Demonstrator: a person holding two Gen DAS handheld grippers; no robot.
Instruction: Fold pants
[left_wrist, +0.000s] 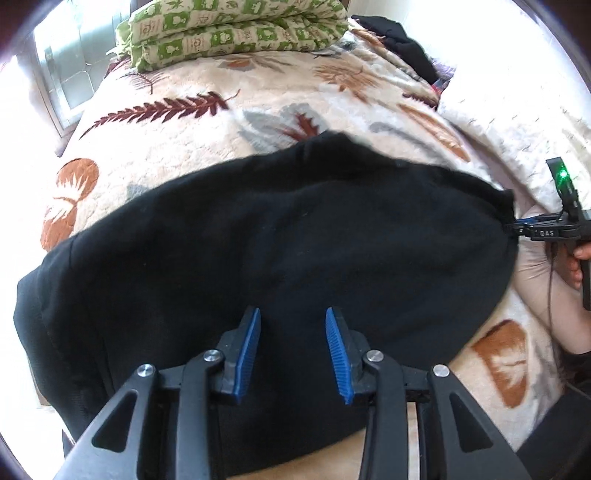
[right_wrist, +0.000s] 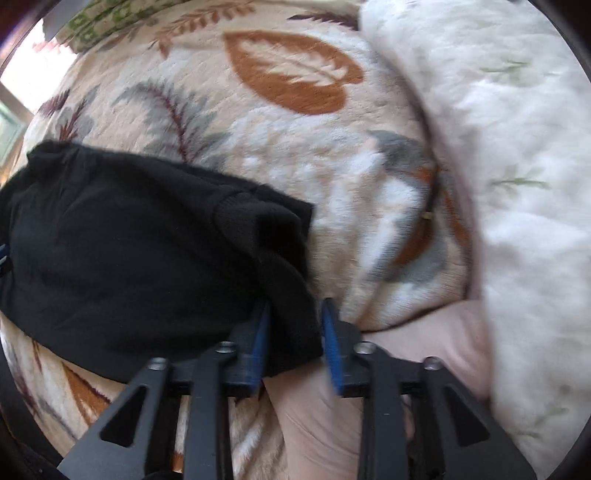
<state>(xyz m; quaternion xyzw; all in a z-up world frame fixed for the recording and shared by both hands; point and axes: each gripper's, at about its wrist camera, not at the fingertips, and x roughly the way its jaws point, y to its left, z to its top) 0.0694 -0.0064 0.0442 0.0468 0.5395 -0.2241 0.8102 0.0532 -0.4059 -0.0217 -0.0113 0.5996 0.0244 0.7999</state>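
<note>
Two claws over the pants (left_wrist: 280, 236), which lie bunched on the bed (left_wrist: 177, 140). Left claw (left_wrist: 293, 325): jaws apart, hovering above the near edge, holding nothing. Right claw (right_wrist: 295, 314): fabric of the pants' end sits between its pads, with gaps visible; cannot tell if clamped. Step, as judged: securing corners for a fold. Next calls for the left claw to pinch the near hem. Beyond: green quilt (left_wrist: 236, 29).
</note>
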